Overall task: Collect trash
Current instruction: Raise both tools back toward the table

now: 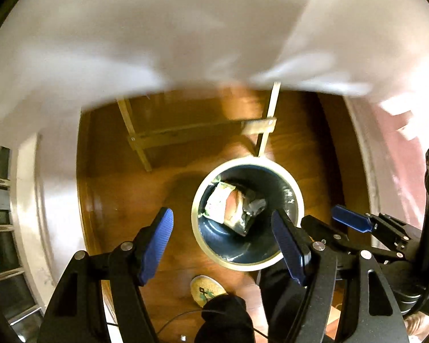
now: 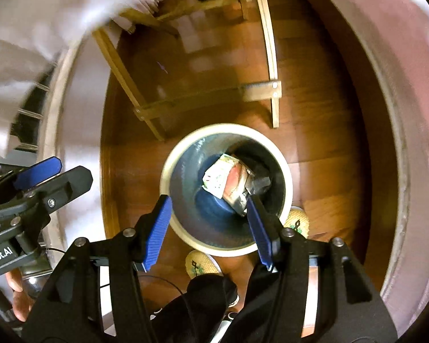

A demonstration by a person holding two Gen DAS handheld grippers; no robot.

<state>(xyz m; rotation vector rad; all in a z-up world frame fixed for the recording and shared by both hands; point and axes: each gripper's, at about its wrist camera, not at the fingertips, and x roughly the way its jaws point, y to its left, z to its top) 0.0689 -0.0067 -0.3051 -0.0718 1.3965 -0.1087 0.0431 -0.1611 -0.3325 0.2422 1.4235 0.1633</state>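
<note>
Left wrist view: I look almost straight down on the trash bin (image 1: 247,214), a round, cream-rimmed can standing on the wooden floor (image 1: 128,200). Crumpled wrappers (image 1: 234,208) already lie at the bottom of the bin. The left gripper (image 1: 231,245) hangs above the bin's near rim with its blue pads spread wide and nothing between them. To the right of the bin, the right gripper (image 1: 314,223) appears, also spread. A sandalled foot (image 1: 206,290) stands just on the near side of the bin. A wooden frame (image 1: 200,134) stands beyond the bin; blurred white cloth (image 1: 157,34) fills the view above it.

Right wrist view: the right gripper (image 2: 208,228) is centred over the bin (image 2: 226,190), its pads moderately parted and empty; the wrappers (image 2: 231,183) rest inside, well below the tips. The left gripper (image 2: 51,171) shows to the left of the bin, and two feet (image 2: 201,263) flank its near rim.

Judgement: the drop appears complete. To do this step well, I should keep both pairs of pads parted, lift clear without brushing the rim, and confirm that nothing clings to a pad before seeking further litter.
</note>
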